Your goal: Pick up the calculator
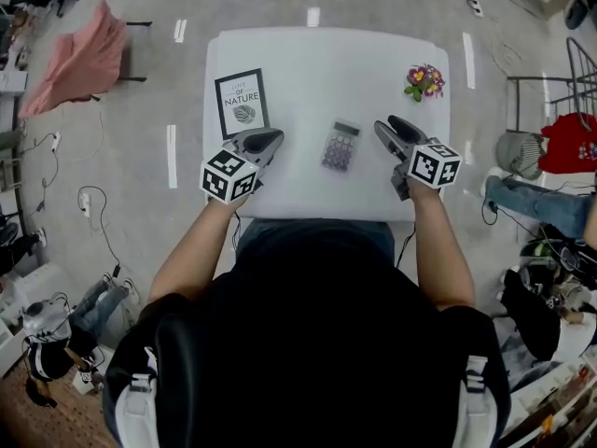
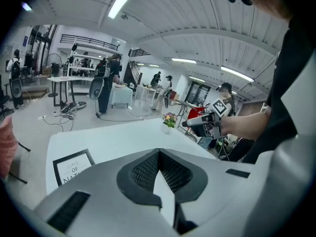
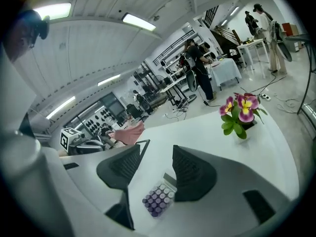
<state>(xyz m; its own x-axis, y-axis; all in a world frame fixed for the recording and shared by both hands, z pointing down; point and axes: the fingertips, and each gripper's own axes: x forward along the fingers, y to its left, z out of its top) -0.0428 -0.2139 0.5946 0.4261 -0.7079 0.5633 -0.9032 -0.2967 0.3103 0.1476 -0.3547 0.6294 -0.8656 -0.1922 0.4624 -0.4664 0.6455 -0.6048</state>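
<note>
Calculator (image 1: 340, 147) is laid flat on the table (image 1: 308, 63), untouched. Right gripper (image 1: 387, 125) is held wide beside it. Left gripper (image 1: 273, 138) is closed on nothing.

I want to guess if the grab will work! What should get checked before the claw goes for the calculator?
1. Right gripper jaws apart: ok.
2. Calculator lies flat, nothing on it, on the table: ok.
3. Right jaws around the calculator: not ok, the gripper is beside it, apart.
4. Left gripper shut and away from the calculator: ok.
5. Flowers and framed print off the path: ok.
</note>
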